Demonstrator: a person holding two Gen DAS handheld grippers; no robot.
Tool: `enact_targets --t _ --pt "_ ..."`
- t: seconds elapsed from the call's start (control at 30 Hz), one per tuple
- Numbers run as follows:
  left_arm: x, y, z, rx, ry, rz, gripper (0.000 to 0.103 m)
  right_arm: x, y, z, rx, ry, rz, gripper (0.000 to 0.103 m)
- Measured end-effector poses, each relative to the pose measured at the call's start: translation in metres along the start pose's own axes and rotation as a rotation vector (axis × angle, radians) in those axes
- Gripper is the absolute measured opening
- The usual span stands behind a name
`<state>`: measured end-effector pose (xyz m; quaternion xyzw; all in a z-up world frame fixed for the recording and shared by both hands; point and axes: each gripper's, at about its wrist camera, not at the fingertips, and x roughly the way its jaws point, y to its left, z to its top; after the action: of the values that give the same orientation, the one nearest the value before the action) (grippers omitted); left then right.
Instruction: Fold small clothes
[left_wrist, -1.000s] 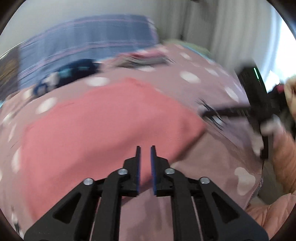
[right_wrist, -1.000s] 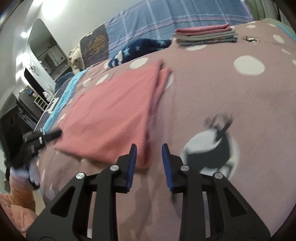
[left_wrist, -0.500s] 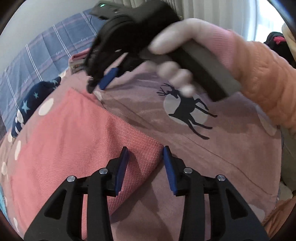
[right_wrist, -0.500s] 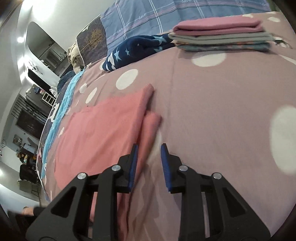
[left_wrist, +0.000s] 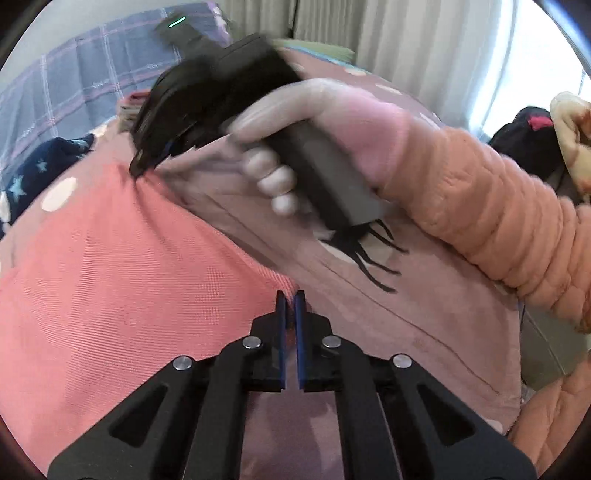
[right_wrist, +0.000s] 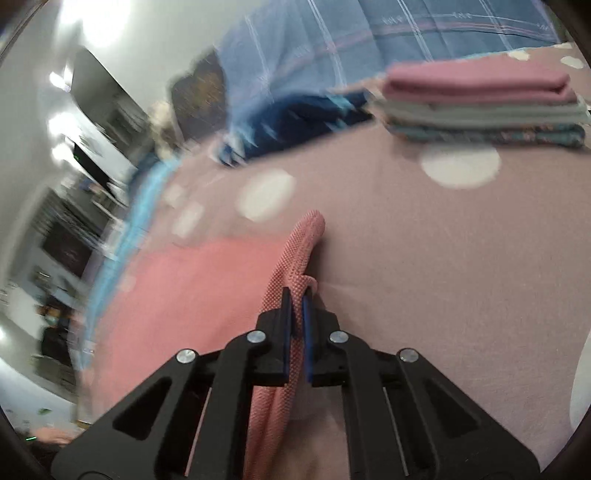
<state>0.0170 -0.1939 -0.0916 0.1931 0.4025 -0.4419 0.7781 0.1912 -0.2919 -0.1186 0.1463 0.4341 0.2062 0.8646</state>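
Mid-fold: right gripper (right_wrist: 294, 297) pinching pink garment (left_wrist: 110, 280) edge at 6 o'clock, left gripper (left_wrist: 290, 299) pinching its near corner (blurred). Next: lift together, carry toward 9 o'clock.

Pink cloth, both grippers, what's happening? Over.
Left gripper shut on pink cloth corner. Right gripper shut on its rolled edge. Folded stack sits ahead, clear.

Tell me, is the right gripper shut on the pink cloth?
Yes. The right gripper pinches the pink cloth's rolled edge between its blue pads.
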Motion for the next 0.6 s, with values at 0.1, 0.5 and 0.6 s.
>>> enact_targets --t 0.1,0.5,0.6 --pt "0.007 0.000 0.001 0.028 0.006 0.018 0.004 -0.008 -0.009 -0.002 0.036 -0.033 0.028 0.009" --pt "-0.023 0.004 -0.015 0.003 -0.038 -0.040 0.026 -0.098 0.048 -0.096 -0.096 -0.010 0.230 0.016" --pt "-0.045 0.013 -0.033 -0.031 -0.051 -0.017 0.027 -0.088 0.057 -0.133 -0.160 0.079 0.042 0.016"
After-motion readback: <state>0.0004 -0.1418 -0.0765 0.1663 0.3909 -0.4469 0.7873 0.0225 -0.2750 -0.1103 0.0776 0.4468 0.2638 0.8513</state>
